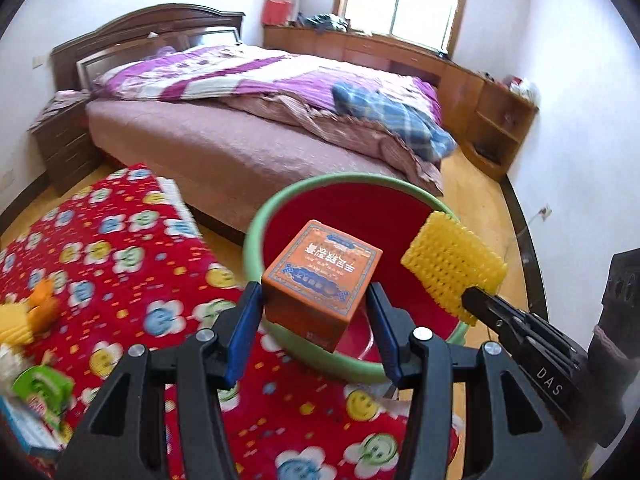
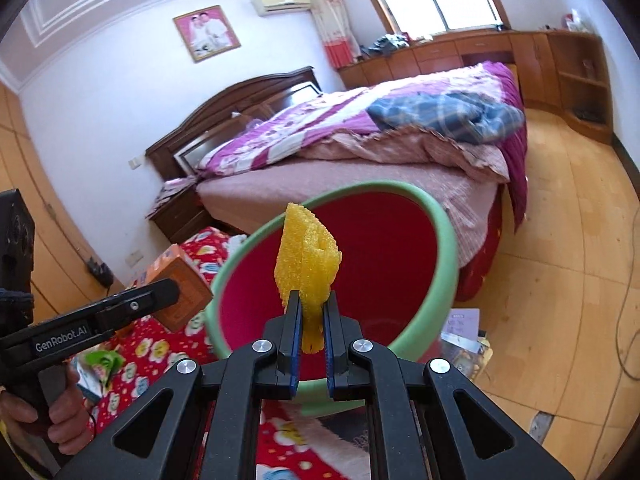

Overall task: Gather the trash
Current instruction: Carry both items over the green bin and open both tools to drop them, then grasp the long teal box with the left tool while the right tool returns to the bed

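Note:
My left gripper point(image 1: 314, 300) is shut on an orange carton point(image 1: 320, 276), held above the near rim of a green basin with a red inside point(image 1: 256, 232). My right gripper point(image 2: 311, 308) is shut on a yellow foam net point(image 2: 308, 260), which stands up over the same basin point(image 2: 436, 240). In the left wrist view the right gripper point(image 1: 474, 294) comes in from the right with the yellow net point(image 1: 452, 264) over the basin's right rim. In the right wrist view the left gripper point(image 2: 170, 290) and its carton point(image 2: 188, 292) show at the left, with a hand point(image 2: 48, 420) on the handle.
The basin rests on a red flowered cloth point(image 1: 128, 264). More litter lies on the cloth at the left: a yellow net point(image 1: 16, 324), a green wrapper point(image 1: 40, 392), a blue box point(image 1: 24, 428). A bed point(image 1: 240, 120) stands behind. Papers point(image 2: 464, 332) lie on the wooden floor.

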`<state>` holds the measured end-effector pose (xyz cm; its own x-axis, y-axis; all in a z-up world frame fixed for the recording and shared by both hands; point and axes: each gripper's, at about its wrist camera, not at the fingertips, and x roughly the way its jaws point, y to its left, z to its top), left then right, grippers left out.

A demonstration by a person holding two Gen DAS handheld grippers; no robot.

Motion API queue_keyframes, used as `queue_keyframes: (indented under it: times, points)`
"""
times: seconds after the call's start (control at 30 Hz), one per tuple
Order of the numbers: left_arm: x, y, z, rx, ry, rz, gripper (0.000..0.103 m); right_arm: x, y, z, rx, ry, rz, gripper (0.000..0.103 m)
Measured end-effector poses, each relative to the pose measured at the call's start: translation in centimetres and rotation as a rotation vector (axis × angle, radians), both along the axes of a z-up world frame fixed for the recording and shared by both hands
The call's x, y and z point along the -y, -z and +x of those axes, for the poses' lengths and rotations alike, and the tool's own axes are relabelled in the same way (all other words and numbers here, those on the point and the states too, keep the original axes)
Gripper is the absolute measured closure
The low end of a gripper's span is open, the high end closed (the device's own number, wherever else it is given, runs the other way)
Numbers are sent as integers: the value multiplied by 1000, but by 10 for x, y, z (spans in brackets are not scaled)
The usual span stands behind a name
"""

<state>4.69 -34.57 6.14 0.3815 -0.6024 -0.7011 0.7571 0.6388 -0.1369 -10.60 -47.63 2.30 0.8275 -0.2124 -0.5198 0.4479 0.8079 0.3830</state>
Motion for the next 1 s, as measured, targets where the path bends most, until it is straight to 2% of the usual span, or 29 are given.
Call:
queue_keyframes:
  times: [0.13, 0.37, 0.47, 0.53, 0.63, 1.0]
  points:
    - [18, 8, -2, 23, 22, 33, 49, 8, 9, 3, -14, 2, 21, 93]
    - [26, 19, 7, -31, 22, 42, 48, 15, 16, 3, -13, 15, 40, 90]
    - [26, 22, 10, -55, 13, 36, 39, 17, 17, 2, -11, 17, 51, 87]
    - [24, 20, 10, -62, 7, 20, 39, 17, 18, 2, -7, 14, 58, 82]
    - [19, 17, 8, -48, -5, 15, 39, 13, 15, 1, 3, 4, 54, 79]
    - [-20, 8, -2, -63, -75, 2, 39, -4, 2, -4, 21, -17, 40, 76]
